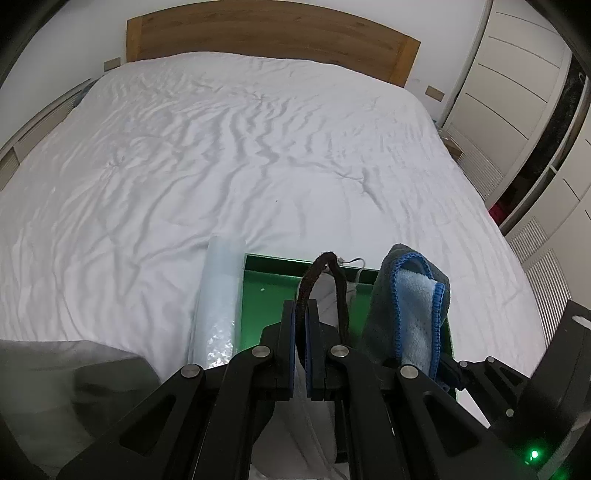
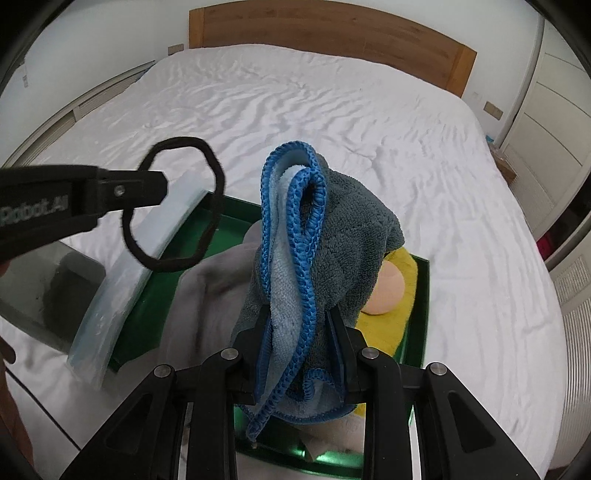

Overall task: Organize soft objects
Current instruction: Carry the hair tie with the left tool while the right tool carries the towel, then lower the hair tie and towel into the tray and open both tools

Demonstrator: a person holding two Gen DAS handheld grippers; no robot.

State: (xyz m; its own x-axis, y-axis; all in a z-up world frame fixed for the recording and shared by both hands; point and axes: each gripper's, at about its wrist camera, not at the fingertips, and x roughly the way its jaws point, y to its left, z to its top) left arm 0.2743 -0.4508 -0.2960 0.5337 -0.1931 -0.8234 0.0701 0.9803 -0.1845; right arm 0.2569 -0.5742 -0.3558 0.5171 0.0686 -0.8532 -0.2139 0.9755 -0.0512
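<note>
My left gripper (image 1: 303, 314) is shut on a black elastic hair band (image 1: 325, 284), held up over the green tray (image 1: 266, 284); in the right wrist view the band (image 2: 210, 162) hangs from the left gripper (image 2: 162, 188). My right gripper (image 2: 299, 328) is shut on a folded grey-and-light-blue towel with blue stitched edging (image 2: 295, 236), held above the tray (image 2: 421, 295); it also shows in the left wrist view (image 1: 413, 302). In the tray lie a grey cloth (image 2: 207, 295), a yellow cloth (image 2: 391, 321) and a peach ball (image 2: 386, 291).
The tray sits on a wide bed with a wrinkled white sheet (image 1: 221, 147) and wooden headboard (image 1: 266, 33). A translucent lid (image 2: 125, 280) leans on the tray's left side. A grey bin (image 2: 48, 291) stands left of it. White wardrobes (image 1: 517, 92) are at the right.
</note>
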